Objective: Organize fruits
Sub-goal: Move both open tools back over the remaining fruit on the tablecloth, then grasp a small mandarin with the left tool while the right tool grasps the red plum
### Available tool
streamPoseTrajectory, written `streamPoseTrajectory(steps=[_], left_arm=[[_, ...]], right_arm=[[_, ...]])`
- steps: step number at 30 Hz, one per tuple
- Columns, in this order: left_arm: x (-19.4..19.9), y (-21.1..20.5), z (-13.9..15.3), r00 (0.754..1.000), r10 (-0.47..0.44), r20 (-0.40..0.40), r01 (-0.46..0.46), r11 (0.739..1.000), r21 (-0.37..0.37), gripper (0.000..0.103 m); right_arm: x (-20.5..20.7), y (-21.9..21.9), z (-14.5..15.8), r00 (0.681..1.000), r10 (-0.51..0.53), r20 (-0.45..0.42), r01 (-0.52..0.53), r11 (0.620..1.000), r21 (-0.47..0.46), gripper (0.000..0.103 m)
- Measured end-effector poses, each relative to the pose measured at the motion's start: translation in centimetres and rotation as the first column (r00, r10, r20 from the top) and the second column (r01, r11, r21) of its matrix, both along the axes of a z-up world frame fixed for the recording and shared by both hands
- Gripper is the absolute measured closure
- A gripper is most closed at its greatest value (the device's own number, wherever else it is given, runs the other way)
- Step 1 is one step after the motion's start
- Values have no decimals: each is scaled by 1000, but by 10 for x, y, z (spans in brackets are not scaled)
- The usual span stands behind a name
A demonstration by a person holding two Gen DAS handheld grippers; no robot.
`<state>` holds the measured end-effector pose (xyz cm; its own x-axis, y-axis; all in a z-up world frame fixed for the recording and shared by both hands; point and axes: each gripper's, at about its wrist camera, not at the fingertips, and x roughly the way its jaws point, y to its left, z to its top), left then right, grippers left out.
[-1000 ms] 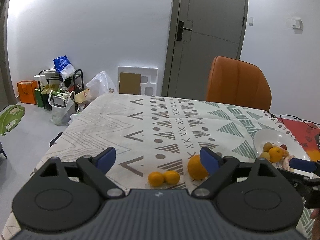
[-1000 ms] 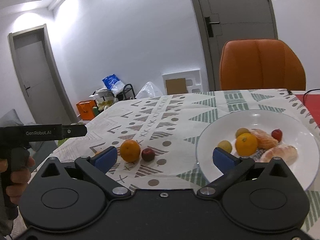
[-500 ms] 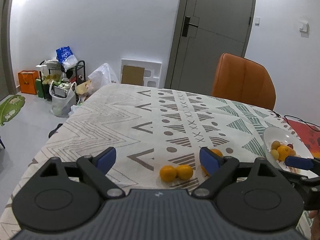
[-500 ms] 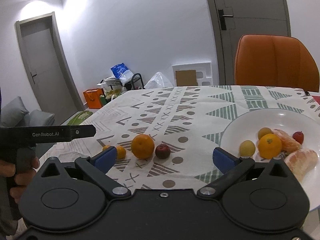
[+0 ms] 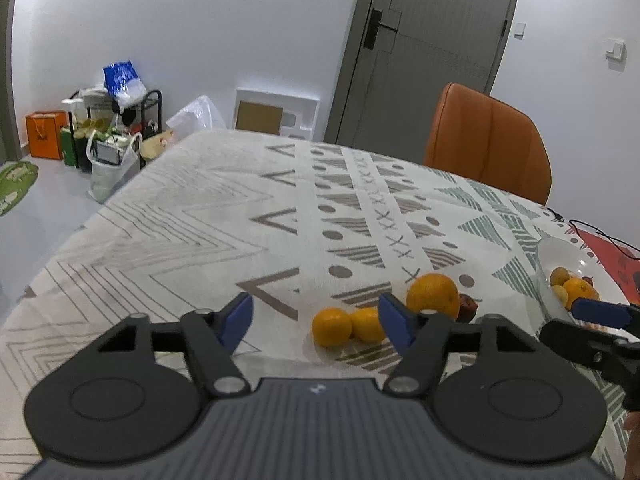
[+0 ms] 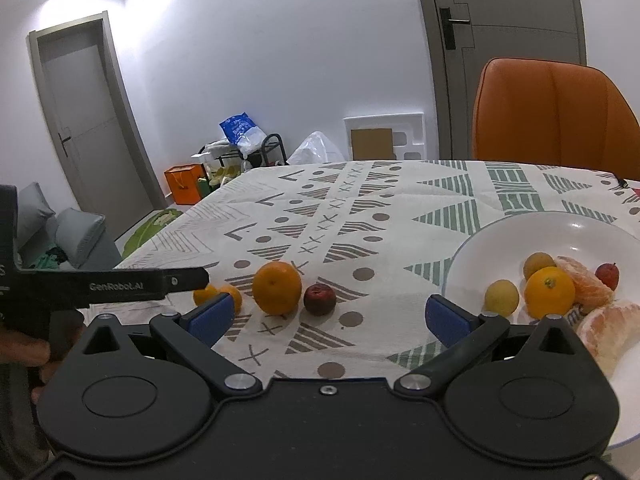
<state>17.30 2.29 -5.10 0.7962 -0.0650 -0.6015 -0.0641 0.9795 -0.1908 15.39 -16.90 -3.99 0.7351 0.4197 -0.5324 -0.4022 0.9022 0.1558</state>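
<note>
A large orange (image 6: pixel 277 288), a dark red fruit (image 6: pixel 319 299) and two small mandarins (image 5: pixel 332 326) lie on the patterned tablecloth. A white plate (image 6: pixel 520 236) at the right holds an orange (image 6: pixel 549 292), two yellowish fruits, a small red fruit and peeled citrus pieces. My left gripper (image 5: pixel 316 316) is open and empty, just short of the mandarins. My right gripper (image 6: pixel 328 314) is open and empty, between the loose fruit and the plate. The plate also shows in the left wrist view (image 5: pixel 560 252).
An orange chair (image 6: pixel 556 116) stands at the table's far side. A red mat with a black cable (image 5: pixel 600 240) lies beyond the plate. Bags and a rack (image 5: pixel 108 128) stand on the floor at the far left, near a door (image 5: pixel 432 52).
Both grippers have pulled back and swung left. The loose fruit now sits further right in the left view and more centred in the right view. Both stay open.
</note>
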Motion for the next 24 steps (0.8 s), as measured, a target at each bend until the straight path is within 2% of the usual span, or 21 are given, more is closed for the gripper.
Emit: streamPoseTrajectory(steps=[4, 9, 11, 18, 22, 24], left_arm=[[4, -1, -9, 1000, -9, -17, 8, 1000, -22, 48], [6, -2, -11, 1000, -20, 10, 20, 999, -46, 52], [6, -1, -11, 1000, -21, 13, 21, 998, -59, 58], [1, -1, -12, 999, -34, 18, 35, 997, -75, 61], [-3, 5, -12, 999, -31, 20, 33, 996, -88, 77], [-2, 8, -12, 1000, -18, 16, 19, 997, -74, 81]], right_arm=[[5, -2, -4, 1000, -9, -11, 9, 1000, -1, 0], [7, -3, -5, 1000, -8, -8, 8, 1000, -1, 1], [8, -2, -5, 1000, -10, -9, 10, 1000, -6, 3], [13, 8, -6, 1000, 11, -6, -11, 1000, -5, 10], [17, 16, -8, 1000, 22, -10, -22, 1000, -4, 13], [18, 19, -9, 1000, 26, -13, -26, 1000, -4, 16]])
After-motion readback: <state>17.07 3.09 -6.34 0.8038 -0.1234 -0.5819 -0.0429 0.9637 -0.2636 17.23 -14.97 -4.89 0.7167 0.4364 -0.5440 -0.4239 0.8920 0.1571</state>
